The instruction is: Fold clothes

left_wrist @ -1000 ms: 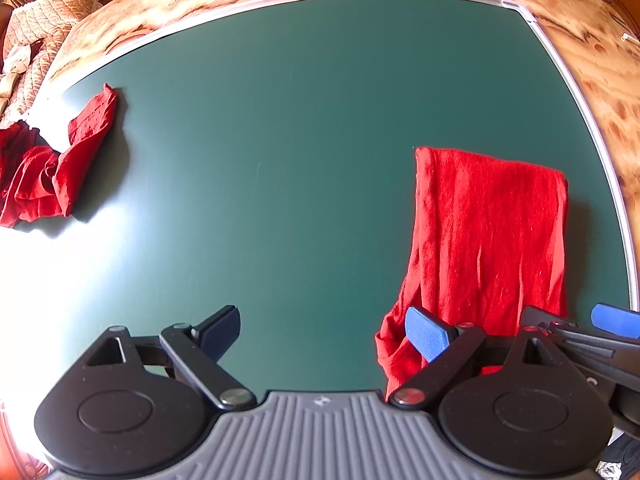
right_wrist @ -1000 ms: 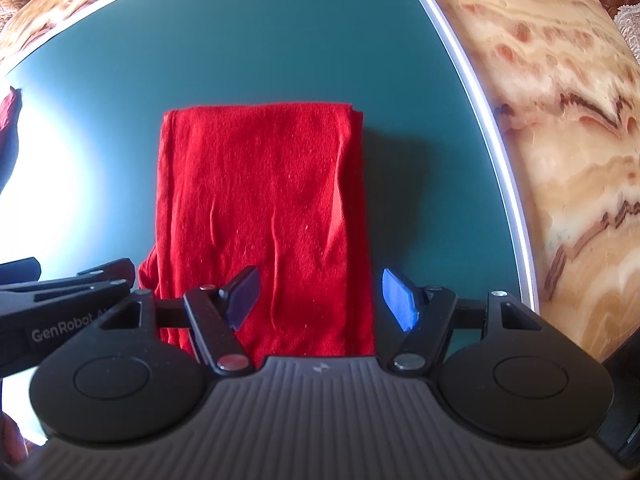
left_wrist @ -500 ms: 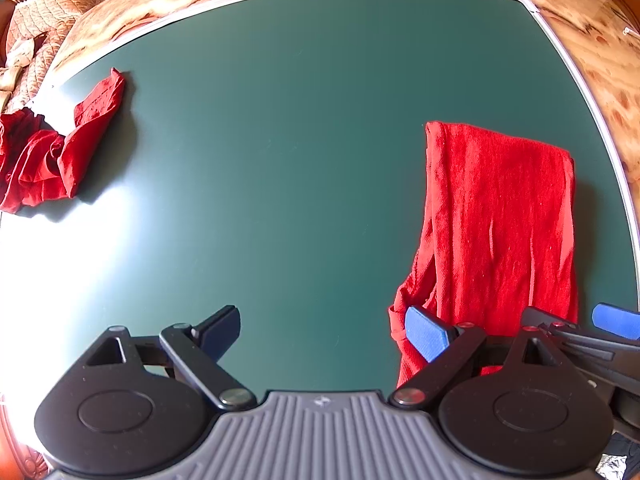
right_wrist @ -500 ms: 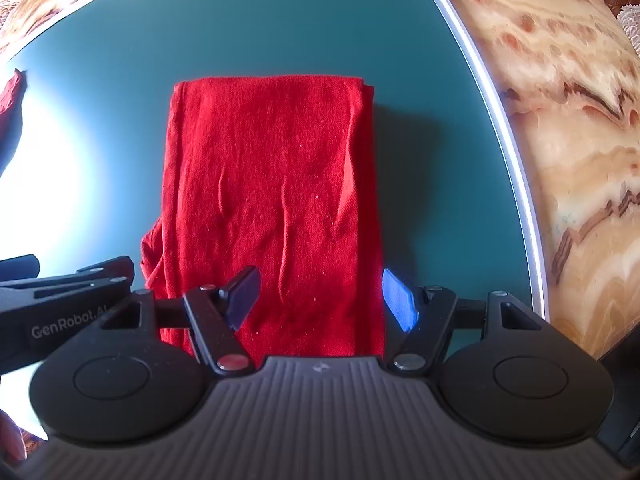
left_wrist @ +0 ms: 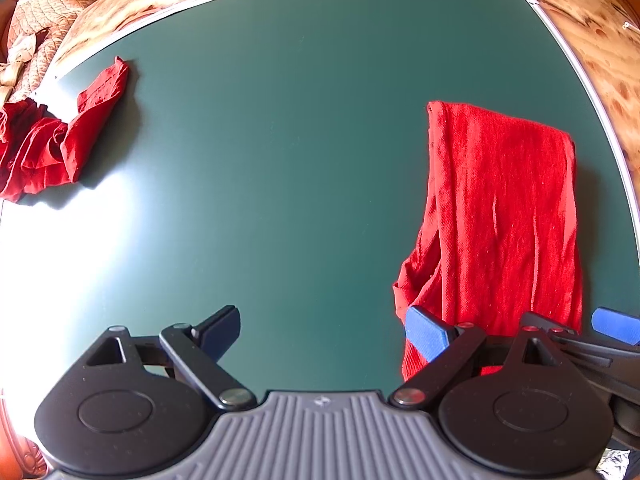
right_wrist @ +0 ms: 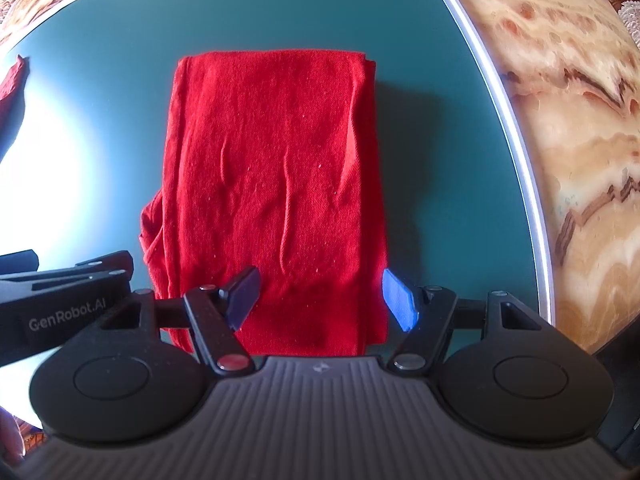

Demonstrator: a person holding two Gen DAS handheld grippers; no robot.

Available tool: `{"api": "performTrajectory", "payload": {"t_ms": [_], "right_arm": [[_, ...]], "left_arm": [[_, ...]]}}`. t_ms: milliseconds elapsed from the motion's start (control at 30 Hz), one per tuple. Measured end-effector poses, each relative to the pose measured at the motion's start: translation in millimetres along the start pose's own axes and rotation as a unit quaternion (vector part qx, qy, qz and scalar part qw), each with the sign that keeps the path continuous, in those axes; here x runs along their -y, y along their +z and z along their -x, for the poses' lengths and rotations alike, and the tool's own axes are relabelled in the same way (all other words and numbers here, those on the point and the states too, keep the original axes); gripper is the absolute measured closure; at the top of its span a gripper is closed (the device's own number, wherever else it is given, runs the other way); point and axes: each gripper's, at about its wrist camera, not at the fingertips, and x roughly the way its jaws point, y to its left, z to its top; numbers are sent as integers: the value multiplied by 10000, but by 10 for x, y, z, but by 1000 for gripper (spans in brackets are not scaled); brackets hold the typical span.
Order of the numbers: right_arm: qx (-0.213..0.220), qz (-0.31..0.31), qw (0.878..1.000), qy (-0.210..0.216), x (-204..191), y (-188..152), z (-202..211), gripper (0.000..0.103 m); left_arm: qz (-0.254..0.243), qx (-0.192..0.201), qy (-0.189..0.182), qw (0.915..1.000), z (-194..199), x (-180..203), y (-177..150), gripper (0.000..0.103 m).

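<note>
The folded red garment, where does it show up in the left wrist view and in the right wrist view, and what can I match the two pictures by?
Left wrist: folded red garment lies at right, above the left gripper.
Right wrist: it fills the centre, above the right gripper.
Shared landmark: the green mat's silver edge strip, right of the garment in both.

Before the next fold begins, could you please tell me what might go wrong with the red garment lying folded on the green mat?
1. The folded red garment has loose layers bulging at its near left edge; a pinch there may catch only some layers and undo the fold.
2. The open left gripper and open right gripper hover close together, so they might collide.
3. The garment lies near the green mat's right border and could slide off it.
</note>
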Motion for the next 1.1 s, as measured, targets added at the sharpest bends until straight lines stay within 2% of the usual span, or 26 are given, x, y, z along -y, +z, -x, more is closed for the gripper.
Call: {"api": "performTrajectory", "payload": {"t_ms": [1100], "right_arm": [[-12, 5, 10000, 36, 18, -298, -10, 27]], "left_arm": [[23, -68, 26, 10000, 32, 27, -320, 10]]}}
